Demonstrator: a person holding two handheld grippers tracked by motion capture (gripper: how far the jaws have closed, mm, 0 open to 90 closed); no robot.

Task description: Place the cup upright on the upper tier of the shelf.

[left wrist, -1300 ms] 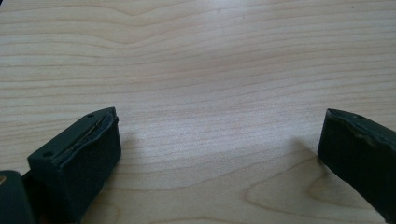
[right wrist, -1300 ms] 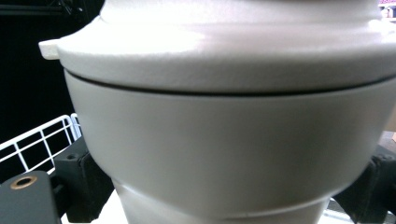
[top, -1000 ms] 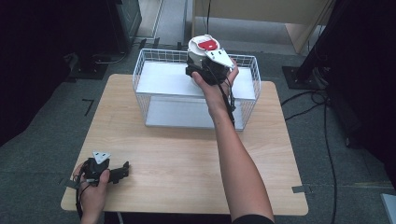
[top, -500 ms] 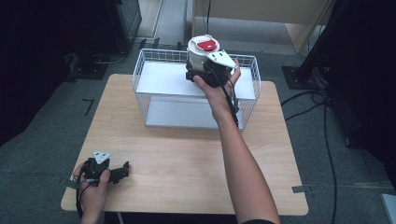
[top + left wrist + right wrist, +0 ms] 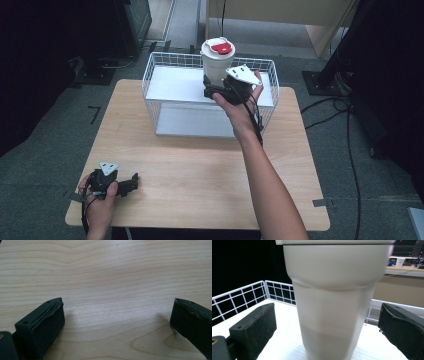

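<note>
Your right gripper [image 5: 216, 90] has spread its jaws, releasing the white tumbler [image 5: 216, 61] into the wire basket [image 5: 150, 80]; left gripper [image 5: 131, 182] idles open.

1. Bench [image 5: 200, 170]: bare wood across the front and middle, open passage between the left gripper [image 5: 131, 182] at the front left corner and the basket [image 5: 150, 85] at the back.
2. Basket: wire walls on all sides, open top; entry from above only.
3. Cup [image 5: 217, 62] stands upright inside the basket near the back wall, rising above the rim; it blocks the back middle.
4. Right gripper [image 5: 209, 93] sits at the cup's base, fingers [image 5: 253, 330] spread either side of it with gaps; the arm crosses the basket's front wall.
5. Basket floor left of the cup is free.
6. Left gripper view: fingers [image 5: 40, 326] wide apart, bare wood between.
</note>
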